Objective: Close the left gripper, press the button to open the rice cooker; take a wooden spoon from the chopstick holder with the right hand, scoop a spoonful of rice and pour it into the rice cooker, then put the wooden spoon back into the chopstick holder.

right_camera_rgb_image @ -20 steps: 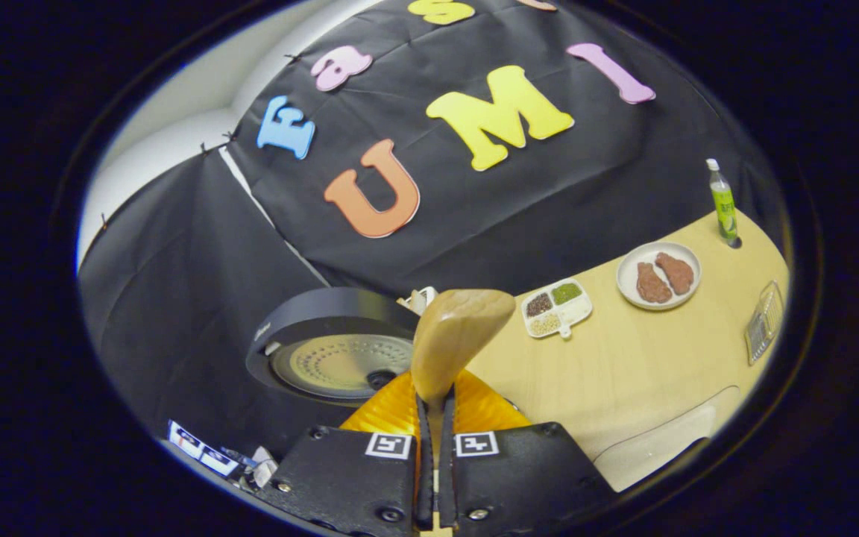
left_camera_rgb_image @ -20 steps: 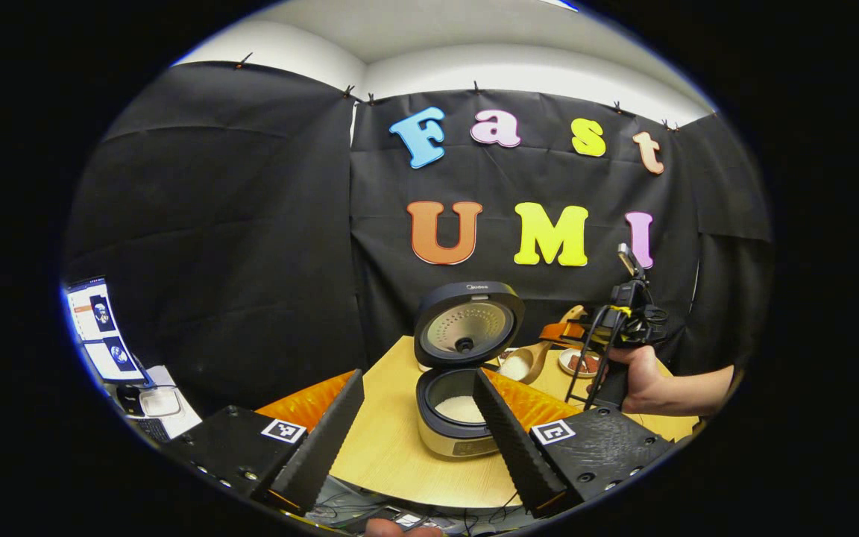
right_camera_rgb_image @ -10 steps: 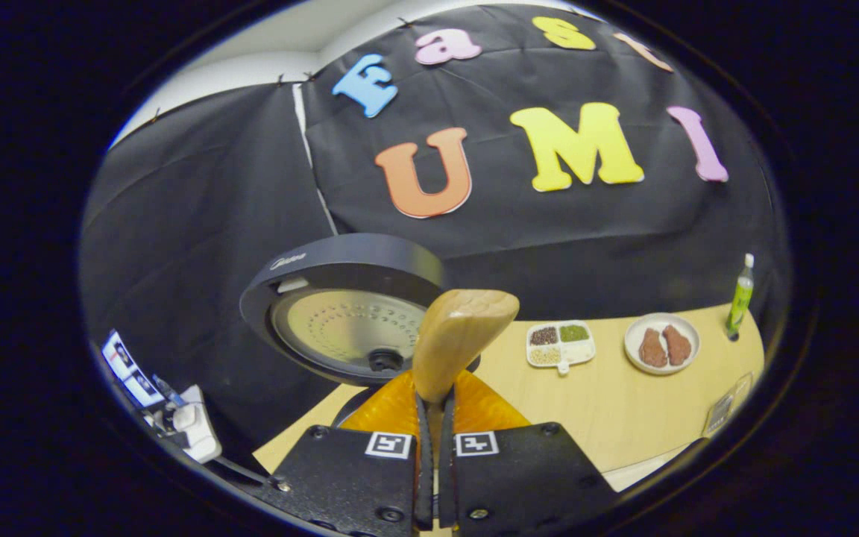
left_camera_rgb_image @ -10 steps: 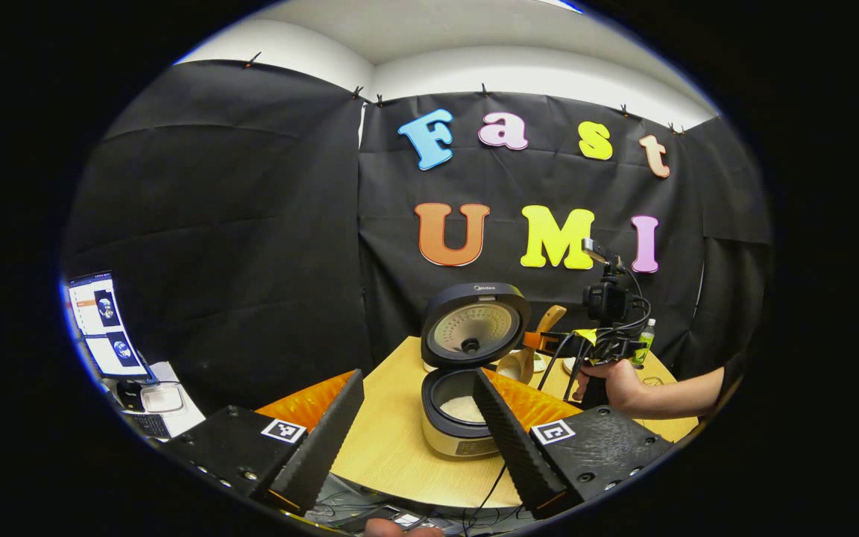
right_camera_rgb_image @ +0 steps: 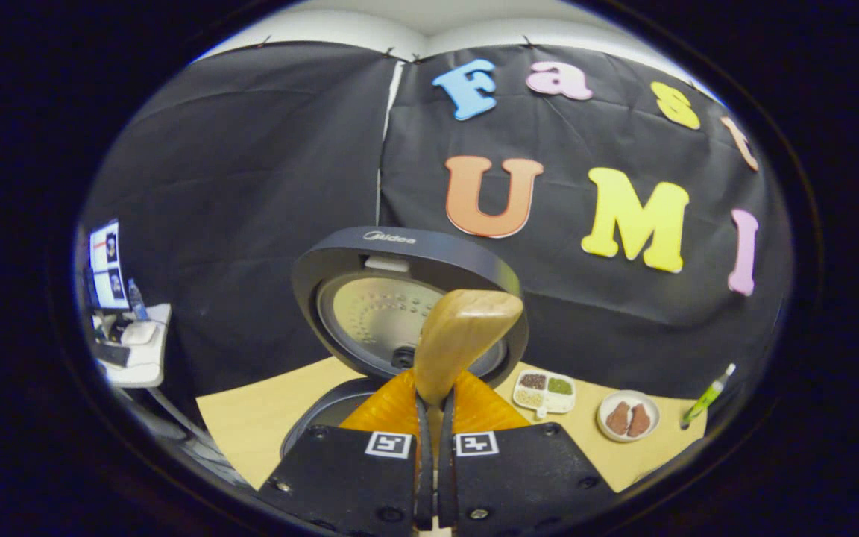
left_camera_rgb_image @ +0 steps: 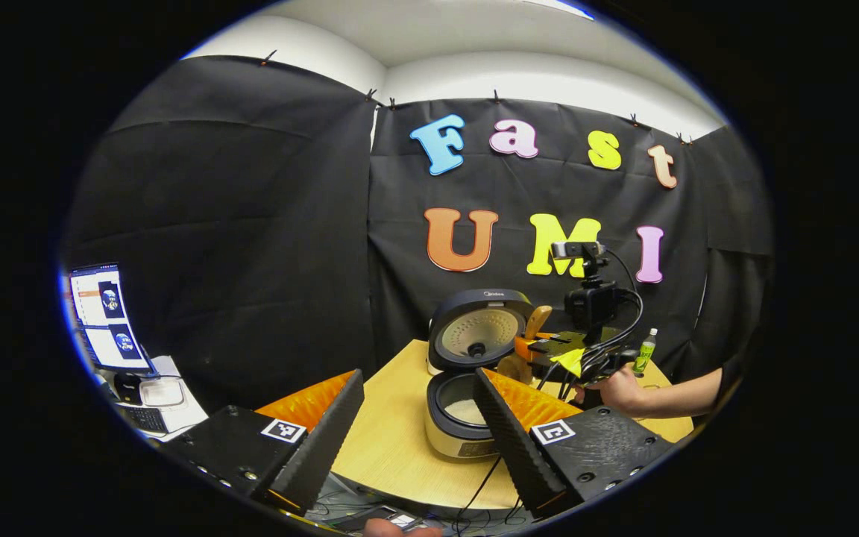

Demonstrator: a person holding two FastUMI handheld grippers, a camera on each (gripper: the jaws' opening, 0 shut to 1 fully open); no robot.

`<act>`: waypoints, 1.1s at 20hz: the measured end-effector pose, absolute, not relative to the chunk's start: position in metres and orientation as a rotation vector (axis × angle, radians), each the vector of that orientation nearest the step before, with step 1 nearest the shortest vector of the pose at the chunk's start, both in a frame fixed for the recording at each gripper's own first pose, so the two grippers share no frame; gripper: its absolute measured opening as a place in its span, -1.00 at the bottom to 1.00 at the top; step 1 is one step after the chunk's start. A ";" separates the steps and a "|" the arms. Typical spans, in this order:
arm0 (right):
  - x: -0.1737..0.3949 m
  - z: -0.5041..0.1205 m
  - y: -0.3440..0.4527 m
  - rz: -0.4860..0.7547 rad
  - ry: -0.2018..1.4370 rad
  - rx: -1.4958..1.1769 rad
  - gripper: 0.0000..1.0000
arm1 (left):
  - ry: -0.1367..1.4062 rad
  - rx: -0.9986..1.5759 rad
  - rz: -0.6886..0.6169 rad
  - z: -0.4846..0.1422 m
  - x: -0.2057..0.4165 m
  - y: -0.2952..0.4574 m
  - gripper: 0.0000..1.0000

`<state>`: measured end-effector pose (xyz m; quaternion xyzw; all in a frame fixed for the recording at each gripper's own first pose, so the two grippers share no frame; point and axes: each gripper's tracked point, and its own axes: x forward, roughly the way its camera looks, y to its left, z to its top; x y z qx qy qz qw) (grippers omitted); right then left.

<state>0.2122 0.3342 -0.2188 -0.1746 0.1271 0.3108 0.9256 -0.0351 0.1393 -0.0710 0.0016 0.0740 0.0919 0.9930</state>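
Wooden table (left_camera_rgb_image: 400,440) carries the open rice cooker (left_camera_rgb_image: 467,406) just ahead of the left gripper (left_camera_rgb_image: 418,425), whose fingers stand wide apart, empty. From the right gripper view, the right gripper (right_camera_rgb_image: 433,447) clamps the wooden spoon (right_camera_rgb_image: 459,339), its bowl raised before the cooker's lid (right_camera_rgb_image: 370,298).

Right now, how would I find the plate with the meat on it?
Start at the big rice cooker with its lid up on the wooden table. Look right, past the divided snack tray, to the round white plate. It alone holds two brown meat pieces.
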 end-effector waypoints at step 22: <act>0.195 -0.139 0.269 0.569 0.379 0.104 -0.83 | 0.137 -0.015 0.121 -0.057 -0.021 0.117 0.89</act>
